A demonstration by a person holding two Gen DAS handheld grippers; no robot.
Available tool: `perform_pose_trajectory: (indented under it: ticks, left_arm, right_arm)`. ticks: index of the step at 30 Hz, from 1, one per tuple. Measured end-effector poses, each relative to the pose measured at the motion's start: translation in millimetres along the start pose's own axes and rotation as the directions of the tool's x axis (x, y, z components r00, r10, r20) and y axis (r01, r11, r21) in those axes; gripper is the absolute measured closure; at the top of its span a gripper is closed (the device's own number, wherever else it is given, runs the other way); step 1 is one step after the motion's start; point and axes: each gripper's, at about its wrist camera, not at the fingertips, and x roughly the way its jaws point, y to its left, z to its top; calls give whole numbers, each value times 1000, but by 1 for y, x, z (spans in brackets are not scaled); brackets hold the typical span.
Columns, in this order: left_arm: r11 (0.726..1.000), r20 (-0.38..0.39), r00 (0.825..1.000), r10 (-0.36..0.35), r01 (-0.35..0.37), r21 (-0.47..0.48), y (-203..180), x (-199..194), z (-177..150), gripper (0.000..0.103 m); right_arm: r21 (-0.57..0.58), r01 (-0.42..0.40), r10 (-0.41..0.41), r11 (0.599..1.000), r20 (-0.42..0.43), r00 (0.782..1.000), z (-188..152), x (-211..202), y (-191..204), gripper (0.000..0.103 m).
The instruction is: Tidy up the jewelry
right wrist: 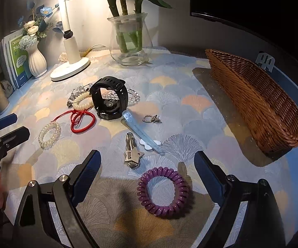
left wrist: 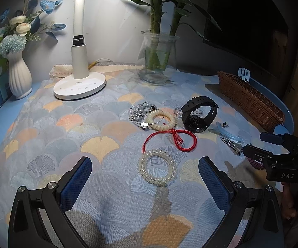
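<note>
Purple coil hair tie (right wrist: 163, 192) lies flat on the table (right wrist: 200, 107), right between the fingers of our right gripper (right wrist: 146, 171), which is spread wide and holding nothing. Clear bead bracelet (left wrist: 156, 167) sits the same way just ahead of our left gripper (left wrist: 144, 171), also wide open and empty. Nothing is picked yet, so we judge we're at the start: first grasp on each side.

Just beyond the hair tie: star hair clip (right wrist: 132, 154), pale blue clip (right wrist: 140, 130), small silver charm (right wrist: 151, 118). Further out, red cord bracelet (left wrist: 170, 139), cream bead bracelet (left wrist: 163, 121), black watch (left wrist: 198, 113) standing on edge, and a tangle of crystal and wire pieces (left wrist: 140, 111) we can't separate at this resolution.

Wicker basket (right wrist: 258, 107) sits well apart to the right, looks empty from here, and is probably the drop target.

Next move: lower the right gripper over one side of the coil, close on it, lift, carry to the basket. Coil is springy, so we pinch across the band, not the hole.
</note>
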Motion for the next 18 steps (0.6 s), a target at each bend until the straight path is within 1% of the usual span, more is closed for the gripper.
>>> perform_pose_trajectory:
  ticks: [18]
  left_arm:
    - [1000,3,1000,-1,1,14,-4,-1,0,1]
  right_arm:
    - [-3,1,-1,1000,-5,1000,1,1,2,10]
